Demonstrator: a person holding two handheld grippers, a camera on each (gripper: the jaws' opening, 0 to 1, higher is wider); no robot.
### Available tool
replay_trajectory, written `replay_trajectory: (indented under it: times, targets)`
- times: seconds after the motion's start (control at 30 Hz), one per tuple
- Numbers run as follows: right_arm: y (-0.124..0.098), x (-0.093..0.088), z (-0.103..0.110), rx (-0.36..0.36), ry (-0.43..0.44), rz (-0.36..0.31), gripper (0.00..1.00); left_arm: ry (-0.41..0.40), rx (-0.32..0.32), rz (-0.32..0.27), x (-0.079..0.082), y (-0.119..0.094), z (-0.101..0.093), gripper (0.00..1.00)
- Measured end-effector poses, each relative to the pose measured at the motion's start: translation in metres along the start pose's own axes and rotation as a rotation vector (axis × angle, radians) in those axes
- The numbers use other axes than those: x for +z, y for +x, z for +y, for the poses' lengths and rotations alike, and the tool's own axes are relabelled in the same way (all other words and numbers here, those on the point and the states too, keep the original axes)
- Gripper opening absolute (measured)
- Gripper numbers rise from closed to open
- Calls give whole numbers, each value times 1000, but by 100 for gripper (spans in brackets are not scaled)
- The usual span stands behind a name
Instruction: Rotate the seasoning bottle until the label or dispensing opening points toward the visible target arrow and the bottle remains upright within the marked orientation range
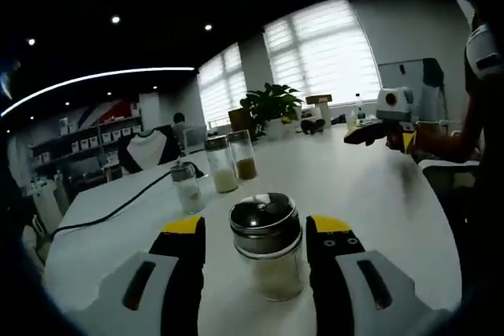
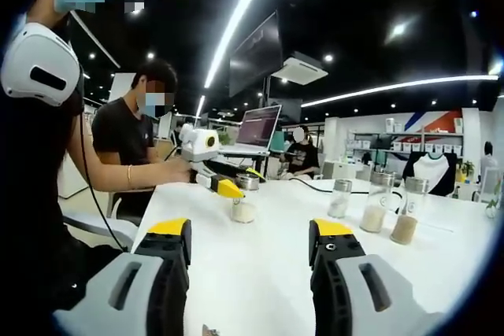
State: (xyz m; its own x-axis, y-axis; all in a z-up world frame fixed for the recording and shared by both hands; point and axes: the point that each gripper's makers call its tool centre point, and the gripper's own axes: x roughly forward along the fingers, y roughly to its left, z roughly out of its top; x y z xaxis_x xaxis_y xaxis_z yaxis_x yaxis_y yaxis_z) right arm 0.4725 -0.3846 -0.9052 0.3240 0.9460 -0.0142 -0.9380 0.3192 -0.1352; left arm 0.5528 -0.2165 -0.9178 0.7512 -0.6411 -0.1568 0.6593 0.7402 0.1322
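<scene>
The seasoning bottle (image 1: 266, 251), clear glass with pale powder and a shiny metal lid, stands upright on the white table (image 1: 378, 210). My left gripper (image 1: 256, 226) is open with its yellow-tipped jaws on either side of the bottle; a gap shows on the left side, and the right jaw is very close. In the right gripper view the same bottle (image 2: 242, 208) stands far off with the left gripper (image 2: 240, 182) around it. My right gripper (image 2: 250, 230) is open and empty over the table; in the left gripper view the right gripper (image 1: 382, 125) is held in a hand at the far right.
Three more glass jars (image 1: 221, 164) stand in a row behind the bottle, and the jars (image 2: 376, 208) lie to the right in the right gripper view. A black cable (image 1: 118, 206) crosses the table. A person (image 2: 126, 147) sits at the far end near a laptop (image 2: 258, 127).
</scene>
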Motion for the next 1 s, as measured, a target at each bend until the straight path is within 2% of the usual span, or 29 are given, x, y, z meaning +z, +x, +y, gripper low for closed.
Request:
replay_trajectory:
  times: [0.03,0.1,0.2,0.27,0.37,0.43,0.53,0.6,0.63,0.77,0.87,1.0]
  targets:
    - [0,0,0,-1,0,0,60,-31,35,19,-1,-1,2,56]
    - [-1,2,1,-6,1,-4,59,-22,76,6,2,-4,2,55]
    - [-3,6,2,-9,-3,-14,59,-57,126,-49,12,-8,3,52]
    - [-3,7,1,-15,-8,-10,58,-92,170,-61,15,-10,7,51]
    - [-4,7,-2,-31,-19,1,58,-107,192,-58,14,-10,7,52]
    - [-5,7,-4,-43,-20,2,58,-143,243,-66,14,-11,10,51]
    - [-6,9,-5,-51,-21,-2,58,-152,282,-68,15,-11,10,51]
    - [-7,9,-7,-56,-21,-3,57,-79,285,-129,27,-9,6,51]
    - [-7,8,-8,-58,-20,-2,57,-90,308,-136,27,-9,5,50]
    - [-8,6,-10,-71,-26,16,57,-92,382,-91,20,-5,4,50]
    - [-9,8,-10,-75,-31,14,57,-52,462,-70,19,-7,7,50]
    - [-11,9,-12,-80,-33,12,57,-23,482,-65,24,-2,2,50]
